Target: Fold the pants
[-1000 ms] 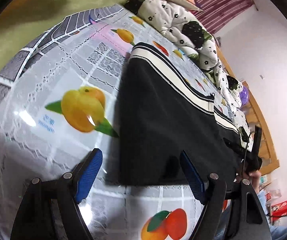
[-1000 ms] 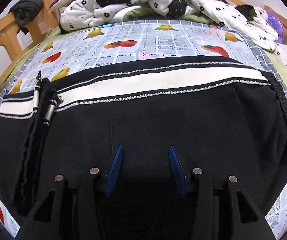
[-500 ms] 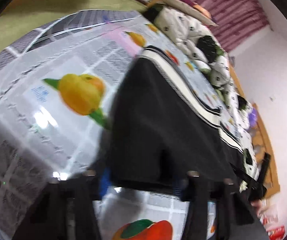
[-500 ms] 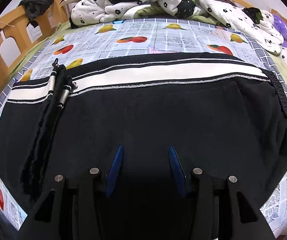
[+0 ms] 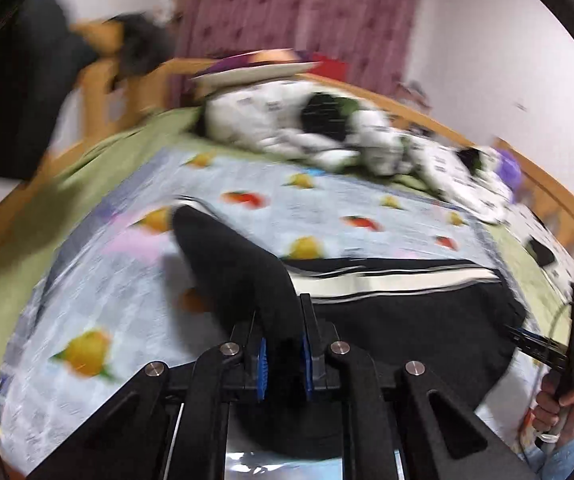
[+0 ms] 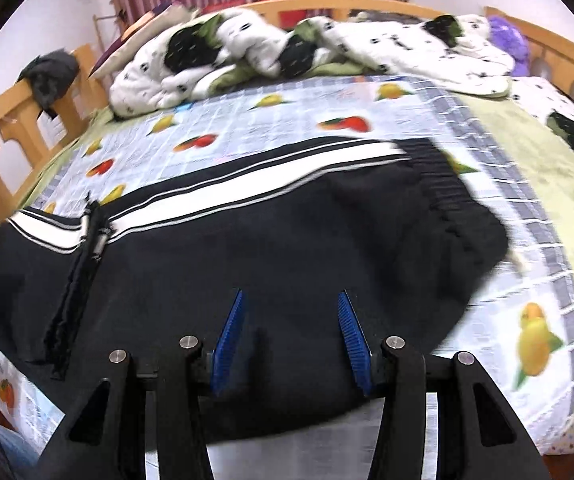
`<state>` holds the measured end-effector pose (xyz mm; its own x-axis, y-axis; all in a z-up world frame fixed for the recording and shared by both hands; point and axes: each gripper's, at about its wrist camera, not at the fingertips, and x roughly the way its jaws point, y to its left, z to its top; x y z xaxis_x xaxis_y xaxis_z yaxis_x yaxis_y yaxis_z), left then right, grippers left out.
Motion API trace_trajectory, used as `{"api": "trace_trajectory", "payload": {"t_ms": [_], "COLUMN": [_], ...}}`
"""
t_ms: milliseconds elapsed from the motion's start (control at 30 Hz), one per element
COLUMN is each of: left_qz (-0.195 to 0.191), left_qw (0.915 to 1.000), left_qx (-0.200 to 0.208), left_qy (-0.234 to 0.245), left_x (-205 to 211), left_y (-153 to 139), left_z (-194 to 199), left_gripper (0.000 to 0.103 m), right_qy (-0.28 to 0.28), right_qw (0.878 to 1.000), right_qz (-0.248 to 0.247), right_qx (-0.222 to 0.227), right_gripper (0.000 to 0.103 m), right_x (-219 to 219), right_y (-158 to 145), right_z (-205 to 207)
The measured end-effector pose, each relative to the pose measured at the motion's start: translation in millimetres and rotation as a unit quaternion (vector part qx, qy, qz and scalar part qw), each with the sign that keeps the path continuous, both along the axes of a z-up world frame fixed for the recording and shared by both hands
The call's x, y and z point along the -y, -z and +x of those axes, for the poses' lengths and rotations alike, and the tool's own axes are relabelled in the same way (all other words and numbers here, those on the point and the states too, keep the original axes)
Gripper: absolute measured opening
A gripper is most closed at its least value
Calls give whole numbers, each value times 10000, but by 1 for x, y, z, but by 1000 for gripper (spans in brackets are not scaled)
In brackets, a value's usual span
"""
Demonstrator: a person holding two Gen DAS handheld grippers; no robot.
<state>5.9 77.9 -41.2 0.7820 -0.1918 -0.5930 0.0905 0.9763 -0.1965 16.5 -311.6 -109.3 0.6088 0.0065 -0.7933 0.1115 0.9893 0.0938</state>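
Black pants (image 6: 287, 240) with a white side stripe (image 6: 247, 196) lie across the fruit-print sheet (image 6: 287, 120), their elastic waistband (image 6: 447, 200) to the right. My left gripper (image 5: 283, 360) is shut on the leg end (image 5: 239, 264), its jaws closing tight on the black cloth, and that end hangs lifted off the bed. My right gripper (image 6: 291, 340) hovers over the near edge of the pants with its pads apart and nothing pinched between them. In the left wrist view it shows at the far right (image 5: 515, 334), held by a hand (image 5: 559, 404) beside the waist end.
A white quilt with black flowers (image 6: 287, 48) is heaped at the head of the bed. The wooden bed rail (image 6: 7, 136) runs round the mattress, with a dark garment (image 6: 47, 72) draped on it. A purple toy (image 6: 507, 36) sits at the far right.
The left gripper went from open beside the leg end to shut on it, then rose and swung with the cloth. The right gripper drew back and up, jaws unchanged.
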Motion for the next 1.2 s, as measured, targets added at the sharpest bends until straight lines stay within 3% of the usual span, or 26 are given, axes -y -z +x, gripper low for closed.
{"api": "trace_trajectory", "payload": {"t_ms": [100,167,300,400,500,600,667,700,733,933,1200], "left_qz": [178,139,303,304,399,312,346,373,370,523,248], "left_qw": [9978,9943,9847,9786,9800,9763,9802,9829,9858,9952,9979], "left_qx": [150,46,-509,-986,-739,-649,-480,-403,-296,-217,-577], "left_qy": [613,1060,1640,1779,1803,2043,1889,1760,1610,804,146], "left_x": [58,95,159,175,170,159,143,137,129,73,3], "left_y": [-6,3,47,82,76,63,56,53,50,45,66], "left_z": [-3,-5,-3,-3,-13,-17,-25,-28,-33,-38,-33], "left_gripper": [12,12,12,12,15,31,45,58,63,63,63], "right_qy": [247,427,635,570,400,136,-70,-192,-300,-858,-1148], "right_qw": [9996,9988,9970,9978,9985,9979,9967,9958,9947,9844,9813], "right_qz": [40,139,383,252,288,614,799,890,983,1534,1415], "right_qx": [122,187,216,226,224,174,111,79,56,-86,-614], "right_gripper": [48,48,48,48,48,48,49,49,49,50,50], "right_x": [29,46,67,62,54,41,29,21,13,-36,-90], "right_y": [-6,-9,-9,-9,-9,-6,-5,-4,-4,0,30], "right_z": [-11,-17,-24,-25,-26,-22,-16,-11,-7,16,38]}}
